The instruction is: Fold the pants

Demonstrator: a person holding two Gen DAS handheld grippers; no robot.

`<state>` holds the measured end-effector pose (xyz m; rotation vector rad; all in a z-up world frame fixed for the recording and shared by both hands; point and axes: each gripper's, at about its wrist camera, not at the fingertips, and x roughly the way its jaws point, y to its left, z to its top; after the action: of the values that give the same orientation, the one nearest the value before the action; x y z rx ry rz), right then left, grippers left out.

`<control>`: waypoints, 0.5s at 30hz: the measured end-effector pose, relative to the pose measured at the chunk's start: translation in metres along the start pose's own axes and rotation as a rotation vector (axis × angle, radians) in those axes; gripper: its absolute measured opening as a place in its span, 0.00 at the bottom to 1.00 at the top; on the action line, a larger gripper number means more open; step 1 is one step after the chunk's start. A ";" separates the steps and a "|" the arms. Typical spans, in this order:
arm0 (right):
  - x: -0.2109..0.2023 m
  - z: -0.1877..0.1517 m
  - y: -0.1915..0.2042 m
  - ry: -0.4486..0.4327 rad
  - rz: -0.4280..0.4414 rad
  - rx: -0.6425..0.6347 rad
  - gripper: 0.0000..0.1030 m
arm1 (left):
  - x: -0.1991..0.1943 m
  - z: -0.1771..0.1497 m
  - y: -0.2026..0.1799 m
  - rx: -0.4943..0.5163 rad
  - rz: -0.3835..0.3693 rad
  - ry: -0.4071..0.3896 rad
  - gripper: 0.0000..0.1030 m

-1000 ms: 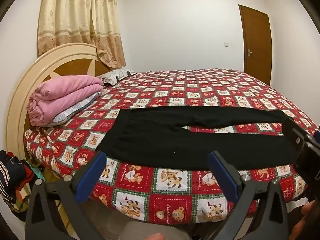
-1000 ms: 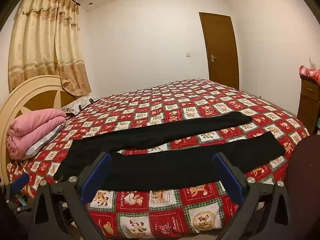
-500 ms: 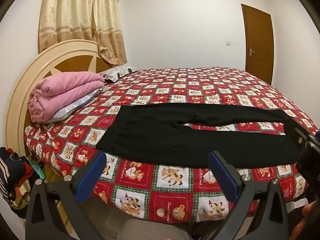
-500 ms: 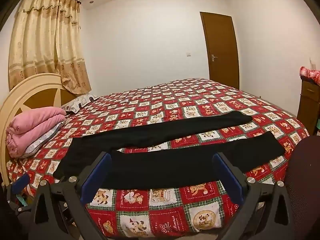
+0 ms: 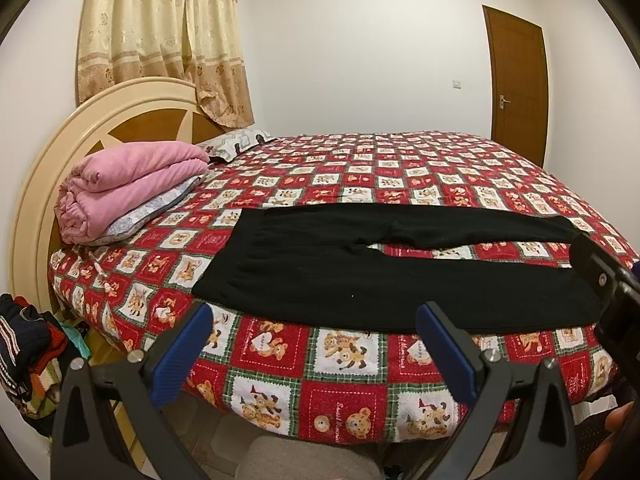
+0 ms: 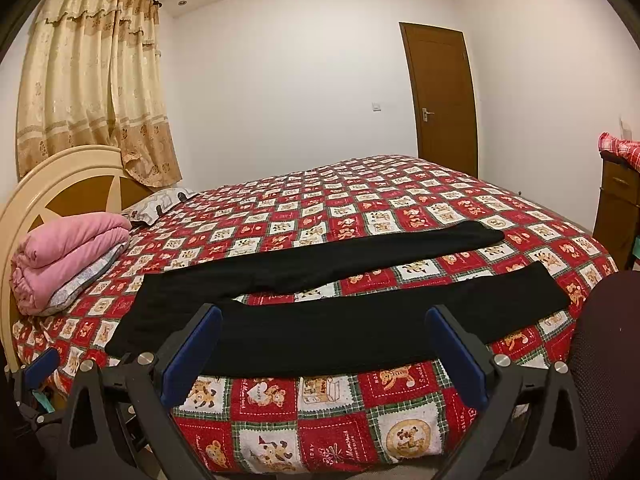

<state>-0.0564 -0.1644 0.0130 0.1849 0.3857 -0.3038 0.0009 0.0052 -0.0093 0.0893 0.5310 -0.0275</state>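
Black pants point(image 5: 360, 272) lie flat near the bed's front edge, waist to the left, both legs spread to the right; they also show in the right wrist view point(image 6: 340, 320). My left gripper point(image 5: 316, 344) is open and empty, held off the bed's front edge below the waist end. My right gripper point(image 6: 324, 344) is open and empty, held before the near leg. The right gripper's body point(image 5: 612, 292) shows at the right edge of the left wrist view.
The bed point(image 5: 400, 168) has a red teddy-bear quilt. A folded pink blanket point(image 5: 128, 184) lies on pillows by the cream headboard point(image 5: 52, 152). A clothes pile point(image 5: 24, 344) sits on the floor left. A dresser point(image 6: 616, 208) stands right, a door point(image 6: 444, 100) at the back.
Both grippers have lowered slightly, so the bed appears a little higher in each view. The pants have not moved and both grippers stay open.
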 end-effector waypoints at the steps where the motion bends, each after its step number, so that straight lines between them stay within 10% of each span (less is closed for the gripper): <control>1: 0.000 0.000 0.000 0.000 0.000 0.000 0.99 | 0.000 0.000 0.000 0.000 -0.001 0.000 1.00; 15: 0.001 -0.001 -0.001 0.001 0.000 0.002 0.99 | 0.001 -0.001 0.001 0.001 -0.001 0.002 1.00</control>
<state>-0.0564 -0.1653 0.0120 0.1875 0.3864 -0.3042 0.0011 0.0062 -0.0106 0.0905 0.5330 -0.0285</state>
